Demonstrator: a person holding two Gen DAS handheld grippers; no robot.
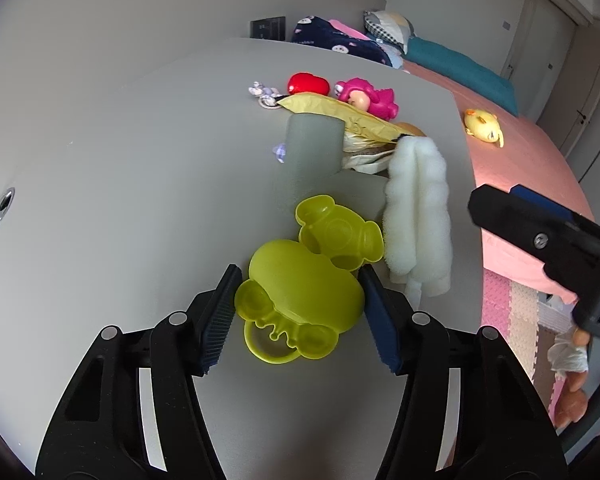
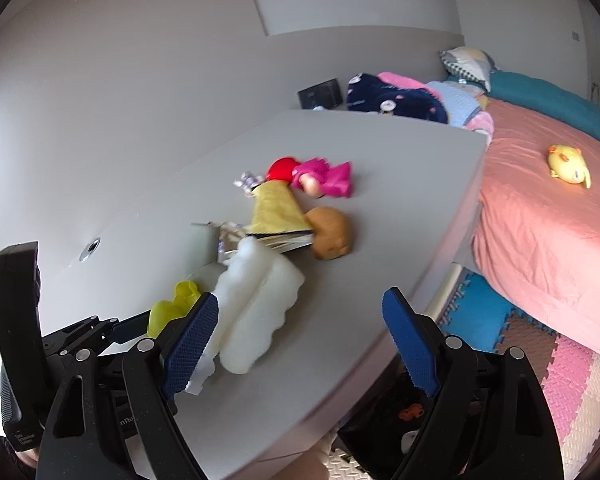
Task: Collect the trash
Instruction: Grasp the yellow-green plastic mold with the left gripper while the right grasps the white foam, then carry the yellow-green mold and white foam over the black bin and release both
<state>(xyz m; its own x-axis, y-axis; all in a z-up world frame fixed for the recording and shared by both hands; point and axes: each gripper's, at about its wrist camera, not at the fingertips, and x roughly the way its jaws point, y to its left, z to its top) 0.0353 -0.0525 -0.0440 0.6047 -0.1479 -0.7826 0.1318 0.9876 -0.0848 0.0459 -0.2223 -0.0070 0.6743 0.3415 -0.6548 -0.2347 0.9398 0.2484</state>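
Yellow-green plastic toy point(image 1: 300, 292) is seen low at the centre of the left wrist view, on the grey table point(image 1: 100, 184), flanked by the left gripper point(image 1: 298, 284), whose pads touch its sides. The right gripper point(image 2: 300, 320) is held spread, nothing between, beside white foam point(image 2: 256, 304).

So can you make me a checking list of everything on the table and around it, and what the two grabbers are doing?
Surface: grey table, toys and scraps piled toward its bed side.
Job's things: white foam piece, yellow wrapper, grey foam block.
Clutter: yellow-green toy, pink doll, red toy, brown ball.
Grippers: left gripper with pads at the yellow-green toy's sides; right gripper open, empty.
Cables: nothing seen.
Surroundings: pink bed, yellow chick, foam floor mats.
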